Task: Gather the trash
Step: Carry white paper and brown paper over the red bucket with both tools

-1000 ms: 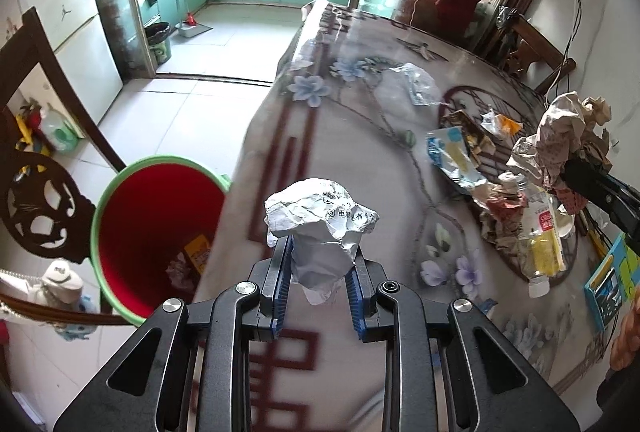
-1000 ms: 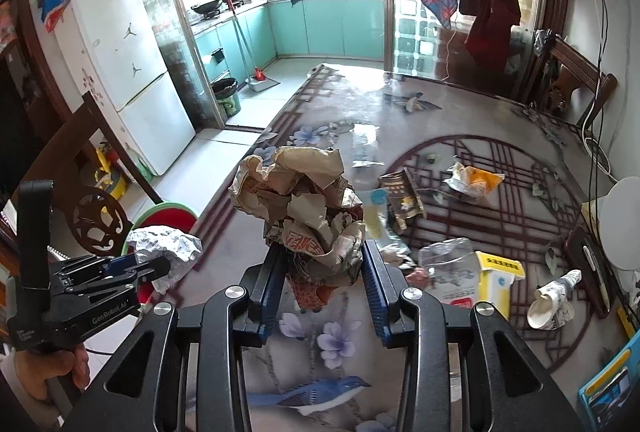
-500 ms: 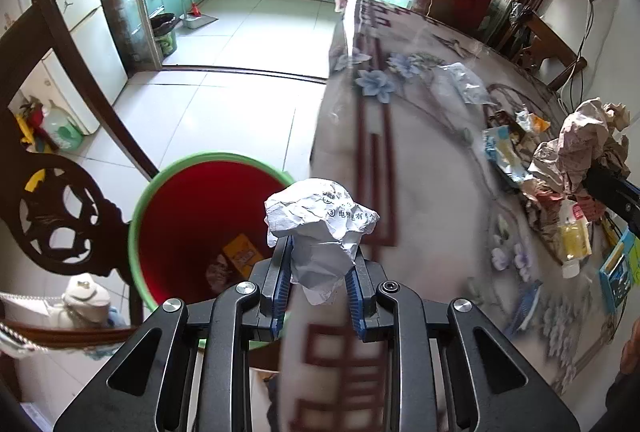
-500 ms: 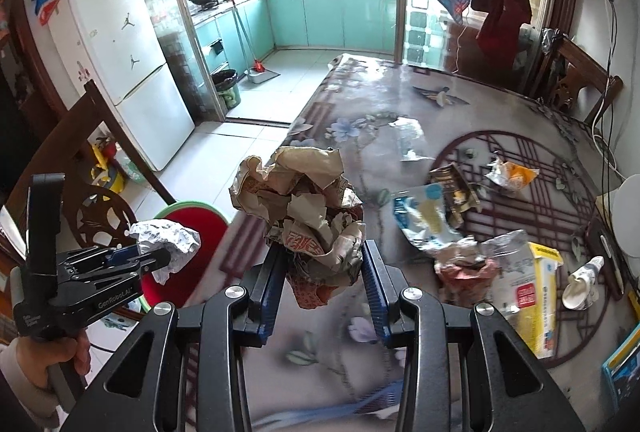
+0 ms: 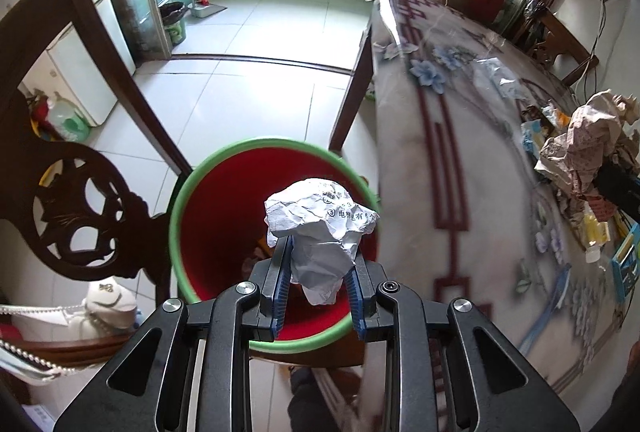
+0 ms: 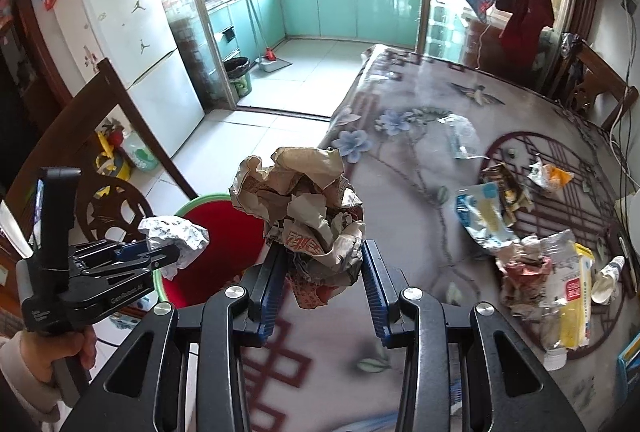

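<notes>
My left gripper (image 5: 318, 268) is shut on a crumpled white paper ball (image 5: 320, 228) and holds it over the open mouth of the red bin with a green rim (image 5: 208, 232) on the floor beside the table. It also shows in the right wrist view (image 6: 168, 252), with the white ball (image 6: 176, 238) over the bin (image 6: 216, 232). My right gripper (image 6: 324, 272) is shut on a big wad of brown and printed paper (image 6: 304, 208), held above the table's left edge.
The table (image 6: 400, 192) with a flowered cloth holds several wrappers, bags and a bottle at the right (image 6: 552, 272). A dark wooden chair (image 5: 80, 192) stands left of the bin. The white fridge (image 6: 128, 52) and the kitchen lie beyond.
My left gripper has moved left off the table with the white paper ball, and is now over the bin. My right gripper has also shifted left toward the table edge with its wad.
</notes>
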{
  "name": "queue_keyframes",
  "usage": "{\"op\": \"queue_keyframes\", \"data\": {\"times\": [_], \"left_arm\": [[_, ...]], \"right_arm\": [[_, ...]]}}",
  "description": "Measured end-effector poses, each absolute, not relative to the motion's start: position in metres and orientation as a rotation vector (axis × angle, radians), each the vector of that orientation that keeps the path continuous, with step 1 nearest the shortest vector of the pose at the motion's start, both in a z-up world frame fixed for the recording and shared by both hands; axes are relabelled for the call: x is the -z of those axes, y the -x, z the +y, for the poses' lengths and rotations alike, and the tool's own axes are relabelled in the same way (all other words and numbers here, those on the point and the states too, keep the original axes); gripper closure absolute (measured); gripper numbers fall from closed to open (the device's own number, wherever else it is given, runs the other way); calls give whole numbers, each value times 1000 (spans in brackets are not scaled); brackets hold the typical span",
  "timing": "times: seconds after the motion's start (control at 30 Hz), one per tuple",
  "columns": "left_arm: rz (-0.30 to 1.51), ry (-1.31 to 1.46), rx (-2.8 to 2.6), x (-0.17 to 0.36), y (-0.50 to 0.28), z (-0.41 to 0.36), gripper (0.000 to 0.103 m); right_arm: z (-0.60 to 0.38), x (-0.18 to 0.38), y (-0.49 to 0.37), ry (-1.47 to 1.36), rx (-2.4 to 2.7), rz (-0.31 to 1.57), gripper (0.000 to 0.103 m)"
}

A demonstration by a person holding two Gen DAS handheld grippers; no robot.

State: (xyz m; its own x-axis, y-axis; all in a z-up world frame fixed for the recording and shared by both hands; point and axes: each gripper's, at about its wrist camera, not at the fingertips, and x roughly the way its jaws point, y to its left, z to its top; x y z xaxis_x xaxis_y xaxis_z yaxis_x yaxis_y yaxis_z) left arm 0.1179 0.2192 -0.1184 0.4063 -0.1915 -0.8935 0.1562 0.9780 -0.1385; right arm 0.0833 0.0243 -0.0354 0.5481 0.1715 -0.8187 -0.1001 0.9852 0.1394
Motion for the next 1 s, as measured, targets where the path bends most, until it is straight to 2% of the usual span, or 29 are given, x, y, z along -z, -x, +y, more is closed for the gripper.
{"op": "queue_keyframes", "data": {"times": [1.0], "left_arm": [[1271,50,180,180,-129,265,79]], "right_arm": [[110,64,-103,5,-245,1067,67]]}}
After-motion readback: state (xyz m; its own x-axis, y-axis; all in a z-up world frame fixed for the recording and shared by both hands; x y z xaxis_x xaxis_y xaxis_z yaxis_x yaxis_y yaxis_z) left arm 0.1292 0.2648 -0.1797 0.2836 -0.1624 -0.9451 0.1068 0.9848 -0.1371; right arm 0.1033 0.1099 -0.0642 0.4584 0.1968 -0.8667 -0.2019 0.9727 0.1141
